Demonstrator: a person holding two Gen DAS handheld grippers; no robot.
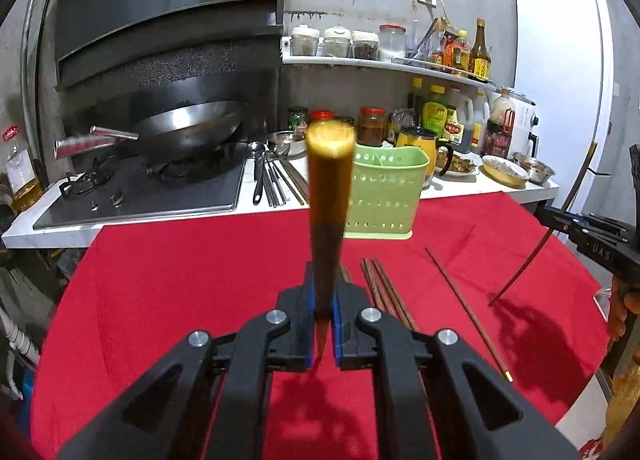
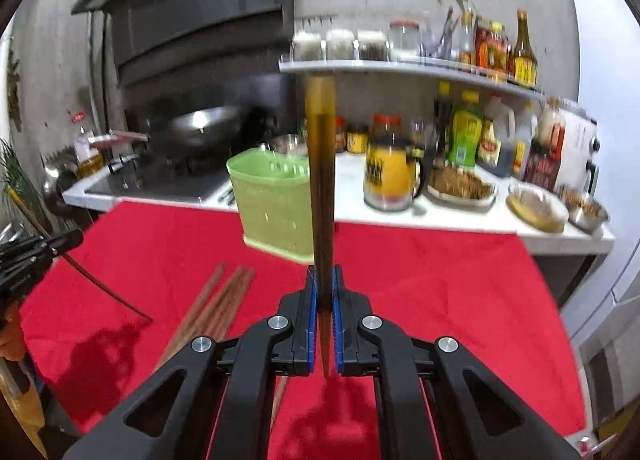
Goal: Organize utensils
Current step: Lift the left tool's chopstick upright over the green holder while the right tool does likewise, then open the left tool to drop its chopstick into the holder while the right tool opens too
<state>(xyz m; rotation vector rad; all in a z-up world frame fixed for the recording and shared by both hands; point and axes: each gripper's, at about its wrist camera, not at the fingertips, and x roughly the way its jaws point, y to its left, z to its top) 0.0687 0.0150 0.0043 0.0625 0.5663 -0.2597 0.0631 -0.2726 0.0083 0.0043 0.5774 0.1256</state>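
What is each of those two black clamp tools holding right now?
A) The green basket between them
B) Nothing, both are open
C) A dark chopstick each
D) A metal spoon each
C: the left gripper is shut on a dark chopstick with a golden end, and the right gripper is shut on its own chopstick, while the green basket stands untouched on the red cloth.

Open red cloth (image 1: pixel 180 280) at left, loose chopsticks (image 1: pixel 384 288) ahead, green holder (image 1: pixel 384 192) blocking beyond
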